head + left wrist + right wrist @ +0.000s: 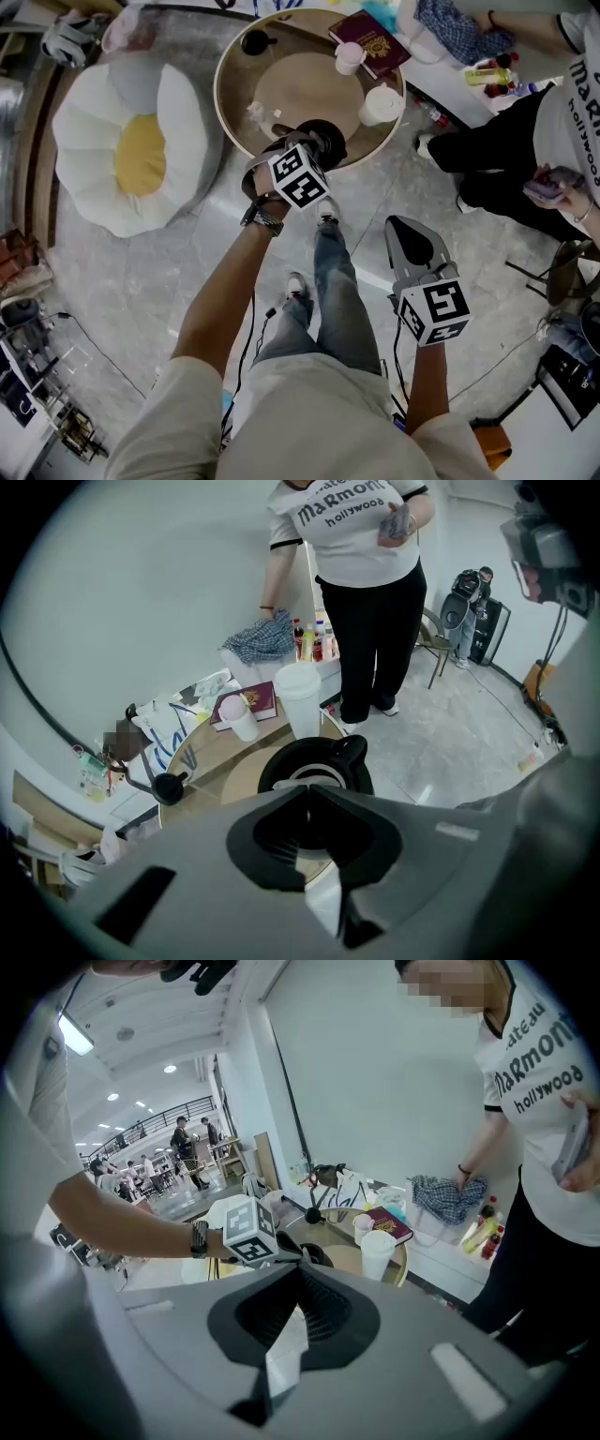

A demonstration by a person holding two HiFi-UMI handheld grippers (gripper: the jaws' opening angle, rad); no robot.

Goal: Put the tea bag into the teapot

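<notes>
The black teapot (333, 142) stands open at the near edge of the round wooden table (234, 112). My left gripper (302, 148) hovers right over it, jaws shut. In the left gripper view the tips (305, 794) meet above the teapot (274, 772); a pale shape shows in its mouth, and I cannot tell whether that is the tea bag. Nothing shows between those jaws. My right gripper (403, 225) hangs over the floor to the right of my legs, shut and empty; in its own view the jaws (298, 1277) are closed.
On the table are a black lid (255, 42), a pink cup (349, 56), a white cup (382, 105) and a maroon booklet (370, 42). A person in black trousers (497, 159) stands at the table's right. A flower-shaped cushion (131, 150) lies to its left.
</notes>
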